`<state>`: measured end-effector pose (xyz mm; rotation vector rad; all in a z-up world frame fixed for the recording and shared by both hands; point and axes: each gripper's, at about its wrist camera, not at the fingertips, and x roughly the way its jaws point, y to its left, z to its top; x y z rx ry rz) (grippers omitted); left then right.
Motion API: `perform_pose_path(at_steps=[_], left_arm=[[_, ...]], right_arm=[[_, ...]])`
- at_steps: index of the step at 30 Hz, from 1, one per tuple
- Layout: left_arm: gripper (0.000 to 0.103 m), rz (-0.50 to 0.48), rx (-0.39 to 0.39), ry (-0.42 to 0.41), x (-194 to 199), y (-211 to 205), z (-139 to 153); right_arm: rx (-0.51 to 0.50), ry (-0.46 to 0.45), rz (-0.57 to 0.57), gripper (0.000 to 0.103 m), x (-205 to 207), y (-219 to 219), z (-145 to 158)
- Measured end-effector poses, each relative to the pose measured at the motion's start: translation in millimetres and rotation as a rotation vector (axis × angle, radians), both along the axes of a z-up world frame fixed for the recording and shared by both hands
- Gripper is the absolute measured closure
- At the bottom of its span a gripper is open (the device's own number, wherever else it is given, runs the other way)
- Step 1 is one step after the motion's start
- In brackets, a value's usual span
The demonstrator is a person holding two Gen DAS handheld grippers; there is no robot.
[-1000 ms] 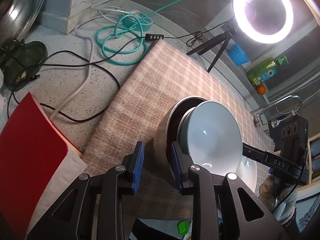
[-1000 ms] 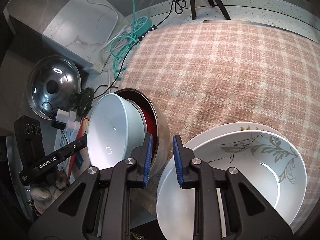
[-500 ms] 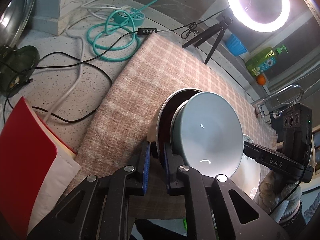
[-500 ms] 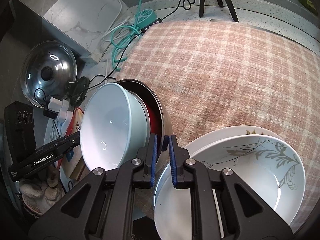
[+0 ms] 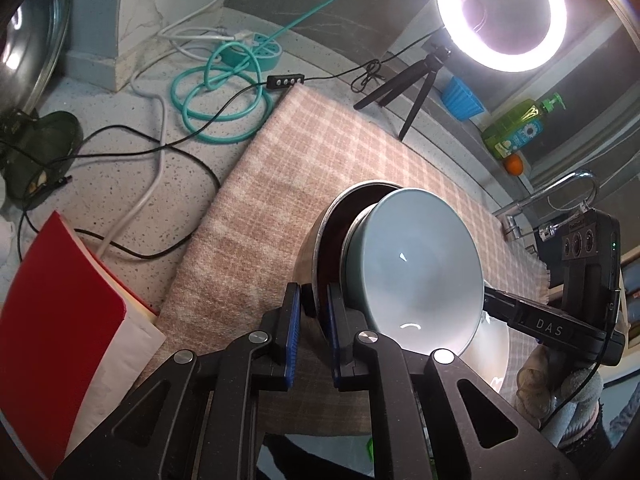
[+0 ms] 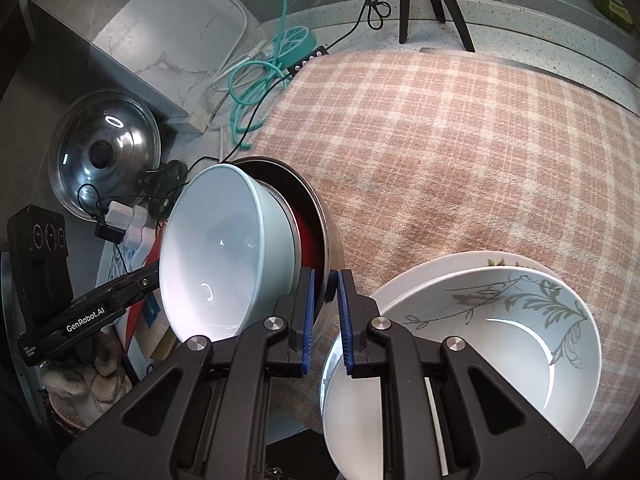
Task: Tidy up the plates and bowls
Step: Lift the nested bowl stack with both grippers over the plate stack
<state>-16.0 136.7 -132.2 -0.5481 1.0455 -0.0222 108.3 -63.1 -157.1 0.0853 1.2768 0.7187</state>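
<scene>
Lettering "DAS" is showing on the right gripper (image 5: pixel 486 300) and "GenRobot.AI" on the left gripper (image 6: pixel 154 280). Both are pinching the steel bowl (image 6: pixel 330 248) rim, tilting its nested pale blue bowl (image 6: pixel 216 248) above the plaid cloth (image 6: pixel 460 140), whose open stretch is lying toward twelve o'clock; floral plates (image 6: pixel 500 304) are sitting at four o'clock.

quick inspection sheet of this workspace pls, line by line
surface: plaid cloth over a speckled counter
job's things: pale blue bowl nested, tilted, in a steel bowl; floral bowl on a white plate beside it
clutter: pot lid, red book, soap bottle
grippers: left gripper and right gripper each have their jaws shut on the steel bowl's rim, at opposite sides
cables: coiled teal cable, black cable, white cable, all off the cloth
surroundings: lit ring light on a tripod, tap
</scene>
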Motion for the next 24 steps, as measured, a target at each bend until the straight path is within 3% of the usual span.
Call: perform_pose_path(at_steps=[15, 24], left_arm=[[0.094, -0.092, -0.004, -0.099, 4.5, -40.9, 44.7], [0.094, -0.186, -0.016, -0.103, 11.9, -83.8, 47.5]], right_arm=[[0.030, -0.060, -0.078, 0.090, -14.3, -56.3, 52.0], [0.015, -0.061, -0.151, 0.090, -22.1, -108.0, 55.3]])
